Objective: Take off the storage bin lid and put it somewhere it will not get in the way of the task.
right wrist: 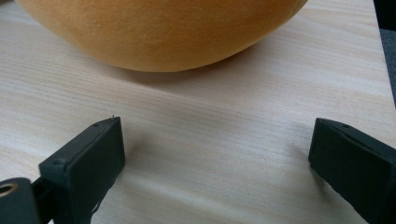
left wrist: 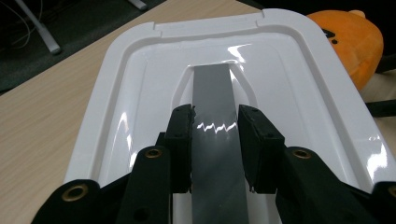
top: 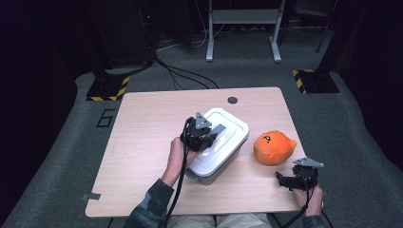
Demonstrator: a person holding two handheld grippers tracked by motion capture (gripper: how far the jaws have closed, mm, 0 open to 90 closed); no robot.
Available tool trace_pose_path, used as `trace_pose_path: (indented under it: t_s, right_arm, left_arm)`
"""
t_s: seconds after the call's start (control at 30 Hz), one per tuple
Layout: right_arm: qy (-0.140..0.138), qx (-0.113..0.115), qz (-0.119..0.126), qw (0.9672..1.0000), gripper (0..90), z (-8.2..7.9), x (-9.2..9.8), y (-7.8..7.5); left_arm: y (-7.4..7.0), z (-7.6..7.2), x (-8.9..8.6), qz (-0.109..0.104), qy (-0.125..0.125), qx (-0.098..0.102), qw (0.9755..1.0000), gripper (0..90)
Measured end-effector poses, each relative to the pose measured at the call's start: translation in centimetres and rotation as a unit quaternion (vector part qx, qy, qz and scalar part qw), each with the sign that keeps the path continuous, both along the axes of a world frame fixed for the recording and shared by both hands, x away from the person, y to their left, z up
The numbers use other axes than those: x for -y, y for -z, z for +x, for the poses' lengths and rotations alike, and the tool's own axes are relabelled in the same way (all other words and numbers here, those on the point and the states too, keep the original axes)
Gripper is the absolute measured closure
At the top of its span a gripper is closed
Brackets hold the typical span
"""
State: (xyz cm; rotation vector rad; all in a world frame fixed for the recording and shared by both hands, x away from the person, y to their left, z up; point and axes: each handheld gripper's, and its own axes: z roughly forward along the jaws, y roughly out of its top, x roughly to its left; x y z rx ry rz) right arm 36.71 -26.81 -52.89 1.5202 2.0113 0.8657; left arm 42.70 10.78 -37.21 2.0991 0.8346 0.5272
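The white storage box [top: 216, 145] sits in the middle of the table [top: 142, 142]. Its lid [left wrist: 233, 60] is on. A flat grey handle [left wrist: 215, 93] runs down the middle of the lid.

The left gripper [top: 202, 135] is on top of the box. Its claw is narrow, and the two black pads [left wrist: 180, 140] squeeze the grey handle from both sides. The job looks like taking the lid off.

To do it well, keep the squeeze firm and lift straight up. If the lid sticks, the whole box may come up too, so go slowly.

The orange plush toy [top: 273, 147] lies at about 3 o'clock from the box, a little apart from it. The right gripper [top: 285, 180] rests at about 5 o'clock from the box, near the toy. Its claw is wide and holds nothing. It could press down on the box edge to help.
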Motion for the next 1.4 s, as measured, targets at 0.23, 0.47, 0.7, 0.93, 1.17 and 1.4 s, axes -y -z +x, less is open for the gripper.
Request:
trace_pose_path:
  t_s: [0.23, 0.47, 0.7, 0.93, 1.17, 1.4]
  right_arm:
    - [0.000, 0.000, 0.000, 1.0000, 2.8, 0.0, 0.0, 0.0]
    - [0.000, 0.000, 0.000, 1.0000, 3.0, 0.0, 0.0, 0.0]
    - [0.000, 0.000, 0.000, 1.0000, 2.8, 0.0, 0.0, 0.0]
    - [0.000, 0.000, 0.000, 1.0000, 2.6, 0.0, 0.0, 0.0]
    - [0.000, 0.000, 0.000, 1.0000, 2.6, 0.0, 0.0, 0.0]
    - [0.000, 0.000, 0.000, 1.0000, 2.6, 0.0, 0.0, 0.0]
  left_arm:
    - [-0.8, 0.0, -1.0, 0.000, -0.009, 0.009, 0.9999, 66.1]
    - [-1.1, 0.0, -2.1, -0.010, -0.023, 0.011, 0.9996, 66.1]
    - [-1.3, 0.1, -3.2, -0.012, -0.033, 0.013, 0.9993, 66.1]
    - [-1.5, 0.2, -4.4, -0.013, -0.044, 0.016, 0.9988, 66.1]
    - [-1.7, 0.2, -5.1, -0.011, -0.053, 0.017, 0.9984, 66.1]
    - [-1.8, 0.2, -6.2, -0.018, -0.065, 0.020, 0.9975, 66.1]
